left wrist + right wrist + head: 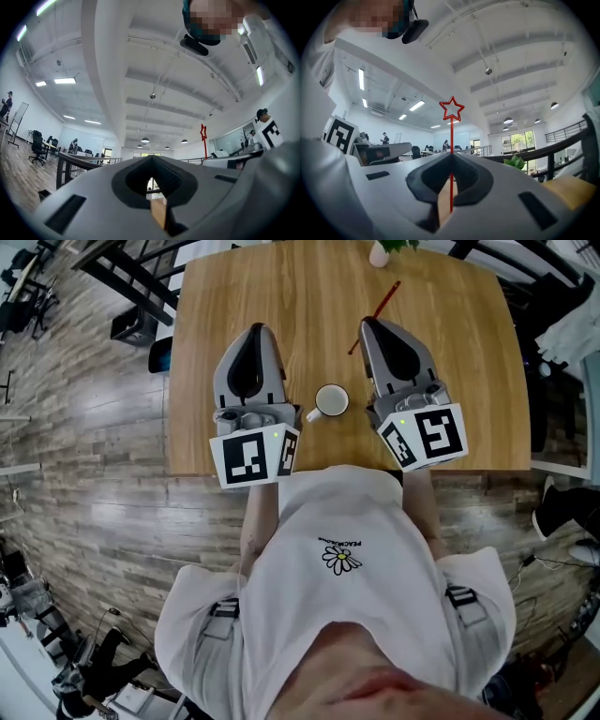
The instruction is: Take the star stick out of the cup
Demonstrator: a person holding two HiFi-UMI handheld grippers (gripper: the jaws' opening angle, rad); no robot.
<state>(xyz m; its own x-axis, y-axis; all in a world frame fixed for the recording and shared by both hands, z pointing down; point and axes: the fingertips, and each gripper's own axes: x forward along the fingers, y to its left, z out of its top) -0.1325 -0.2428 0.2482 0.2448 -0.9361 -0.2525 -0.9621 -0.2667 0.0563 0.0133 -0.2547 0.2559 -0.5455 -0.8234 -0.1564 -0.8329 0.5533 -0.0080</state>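
- Head view: a wooden table (469, 381) carries a white cup (330, 401), which stands upright near the person's edge, between the two tools. The left tool (258, 328) lies left of the cup, its tips pointing away from the person. The right tool (367, 323) lies right of the cup. The red star stick (384, 304) is outside the cup. It runs slantwise across the right tool's tips, with its far end toward a white plant pot (379, 253) at the table's far edge.
- Left gripper view: the left tool (151, 157) has its jaws brought together at the tip, with nothing between them. The star stick (204, 140) stands upright off to the right, its star on top, and the right tool's marker cube (272, 134) is further right.
- Right gripper view: the right tool (451, 155) is closed tight on the star stick (451, 126). The thin shaft runs up between the jaws and the outlined star sits above the tip. Green leaves (515, 162) show low on the right.
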